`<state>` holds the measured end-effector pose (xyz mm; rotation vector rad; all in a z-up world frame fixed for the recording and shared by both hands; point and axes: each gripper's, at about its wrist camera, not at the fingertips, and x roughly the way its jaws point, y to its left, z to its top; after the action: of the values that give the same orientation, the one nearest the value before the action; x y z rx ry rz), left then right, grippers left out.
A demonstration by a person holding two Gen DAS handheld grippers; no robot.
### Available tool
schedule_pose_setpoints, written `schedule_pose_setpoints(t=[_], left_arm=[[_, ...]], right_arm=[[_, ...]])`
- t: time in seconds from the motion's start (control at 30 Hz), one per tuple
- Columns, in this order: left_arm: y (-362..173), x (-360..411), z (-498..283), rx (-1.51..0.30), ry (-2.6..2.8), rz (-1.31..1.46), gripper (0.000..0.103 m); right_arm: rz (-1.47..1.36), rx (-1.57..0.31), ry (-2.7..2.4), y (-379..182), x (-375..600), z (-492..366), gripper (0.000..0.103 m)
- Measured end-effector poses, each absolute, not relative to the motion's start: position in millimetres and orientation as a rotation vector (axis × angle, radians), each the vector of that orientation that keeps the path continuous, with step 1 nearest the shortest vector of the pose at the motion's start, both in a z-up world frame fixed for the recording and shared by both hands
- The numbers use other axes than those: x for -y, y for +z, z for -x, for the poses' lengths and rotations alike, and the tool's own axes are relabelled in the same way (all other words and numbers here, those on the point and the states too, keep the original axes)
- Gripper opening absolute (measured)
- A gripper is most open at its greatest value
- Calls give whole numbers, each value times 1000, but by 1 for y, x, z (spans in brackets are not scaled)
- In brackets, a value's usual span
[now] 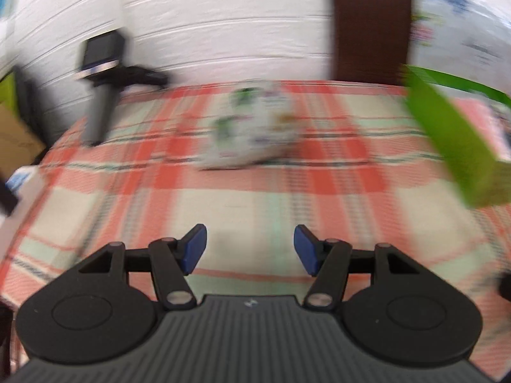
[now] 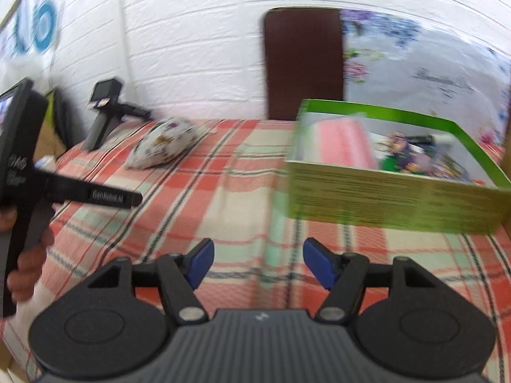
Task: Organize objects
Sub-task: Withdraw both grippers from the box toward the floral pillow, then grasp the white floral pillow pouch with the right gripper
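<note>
A white patterned pouch lies on the plaid tablecloth, ahead of my left gripper, which is open and empty above the cloth. The pouch also shows in the right wrist view, far left. My right gripper is open and empty above the cloth. A green cardboard box stands ahead and to its right, holding a pink item and several colourful packets. The box's corner shows in the left wrist view. The left gripper's body shows at the far left, held by a hand.
A black handheld device on a grey stand stands at the table's back left by the white brick wall. A dark brown chair back rises behind the table. A floral cloth hangs at the back right.
</note>
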<state>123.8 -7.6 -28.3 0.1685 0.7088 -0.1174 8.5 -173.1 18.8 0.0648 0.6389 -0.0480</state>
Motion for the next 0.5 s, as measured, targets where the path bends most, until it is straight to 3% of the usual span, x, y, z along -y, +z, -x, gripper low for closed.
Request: schedule_pose_setpoints(t=[0.2,0.5], left_arm=[[-54,-51,-138,-559,69,-213,83],[-56,-79,-140,-541,5,-5,83]], right_arm=[[-36,-653,81,23,140,-59,67],[-233,-662,120,34,119,-194,72]])
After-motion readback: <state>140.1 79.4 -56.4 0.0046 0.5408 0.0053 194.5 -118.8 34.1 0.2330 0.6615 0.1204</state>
